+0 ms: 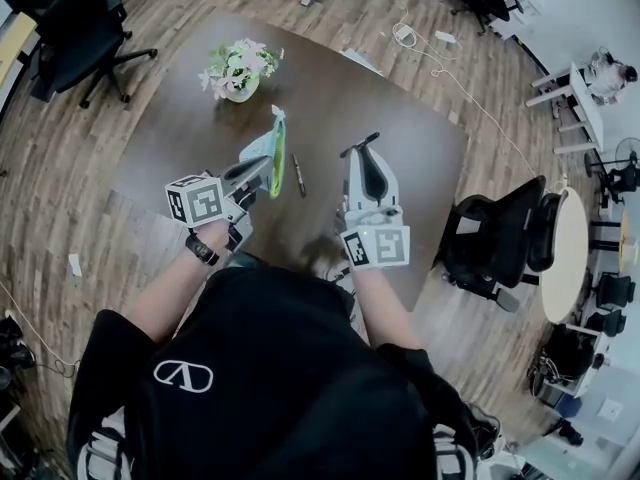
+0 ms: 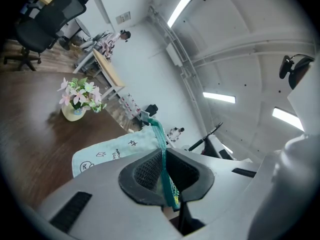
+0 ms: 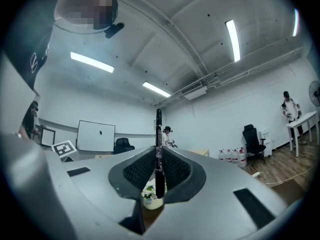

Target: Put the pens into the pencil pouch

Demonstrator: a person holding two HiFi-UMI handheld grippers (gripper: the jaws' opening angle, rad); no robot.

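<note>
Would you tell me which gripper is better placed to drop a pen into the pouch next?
Right: the right gripper is shut on a black pen, while the left gripper is pinching the pencil pouch by its green zipper edge.

Pale mint pencil pouch (image 2: 112,153), dotted with little black doodles, and a vivid green zip strip along its edge. The pen (image 3: 159,149) is black with white lettering; the second pen (image 1: 298,175) looks dark too. Both sit over a deep brown table (image 1: 400,148), ringed by a floor (image 1: 60,208) of warm striped wood planks. Pink and white flowers (image 2: 79,93) with green leaves rise from a cream pot (image 2: 73,115). The left gripper (image 2: 165,180) and right gripper (image 3: 157,176) are light grey with black textured pads, and their cubes carry black-and-white squares.
</note>
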